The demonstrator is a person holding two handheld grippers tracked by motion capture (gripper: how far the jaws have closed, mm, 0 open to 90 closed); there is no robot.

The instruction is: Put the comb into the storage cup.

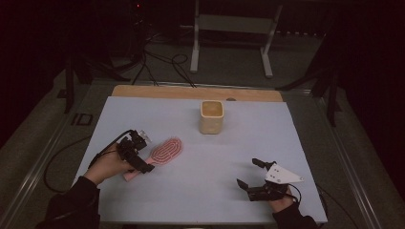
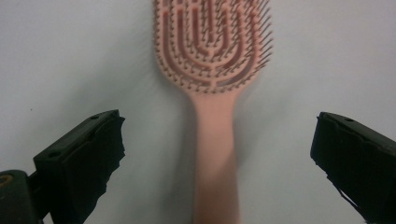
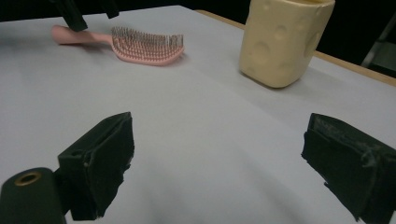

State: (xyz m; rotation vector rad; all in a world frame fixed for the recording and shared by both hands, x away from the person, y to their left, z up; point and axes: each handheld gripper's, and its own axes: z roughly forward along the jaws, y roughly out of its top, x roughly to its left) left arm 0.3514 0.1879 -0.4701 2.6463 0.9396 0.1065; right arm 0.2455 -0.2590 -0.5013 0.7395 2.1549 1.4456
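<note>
1. Pink hairbrush lying bristles-up on the pale sheet, left of centre, handle pointing back toward the person.
2. Left gripper hovering right over that handle, jaws spread wide on either side, not touching yet.
3. Looking like the reach-and-grab step, so probably dropping a bit lower next and squeezing shut on the handle.
4. Right gripper sitting near the front right edge of the sheet, jaws also gaping, holding nothing.
5. Cream cup standing upright toward the back, well apart from the brush.
6. Plenty of bare sheet between brush and cup for carrying it over; worth watching the front edge close by the right hand, though.
</note>
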